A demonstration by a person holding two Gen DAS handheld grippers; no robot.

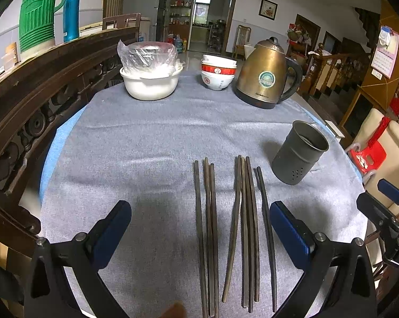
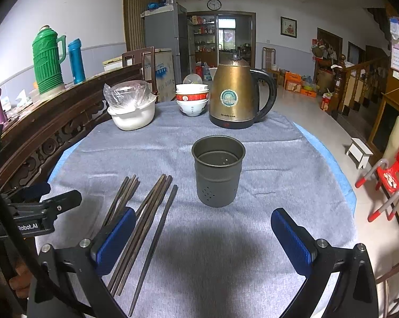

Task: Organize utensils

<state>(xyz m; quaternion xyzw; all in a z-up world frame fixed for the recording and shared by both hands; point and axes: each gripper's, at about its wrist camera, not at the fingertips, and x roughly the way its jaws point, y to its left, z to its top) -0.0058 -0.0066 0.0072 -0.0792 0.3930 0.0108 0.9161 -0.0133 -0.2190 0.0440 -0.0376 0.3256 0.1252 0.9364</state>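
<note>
Seven dark chopsticks [image 1: 234,233] lie flat on the grey cloth [image 1: 146,145], all running roughly the same way, away from the camera. They are long, thin and tapered, dull brown to near black in colour. In the left wrist view they fall into two loose bunches: three on the left [image 1: 208,235], close together, and four on the right [image 1: 248,233], with the outermost one a shade apart from its neighbours. The sticks in each bunch touch or cross slightly near their far ends.

The left gripper [image 1: 200,229] hangs above them with its blue-padded fingers [image 1: 112,228] spread wide, holding nothing, both bunches lying between the two pads in that view.

To the right of the chopsticks stands the holder [image 2: 218,175], a dark grey metal cup, upright, with small round holes in its side and its base. Nothing is seen inside it. It sits near the chopsticks' far ends but clear of them.

The right gripper [image 2: 203,234] is likewise spread wide and holds nothing, pointing at the holder; its left pad [image 2: 114,238] sits over some of the chopsticks in its own view.

Farther back on the cloth stand a brass-coloured kettle [image 2: 235,98], stacked bowls [image 2: 192,100] and a white pot [image 2: 133,114] with plastic wrap on top.
</note>
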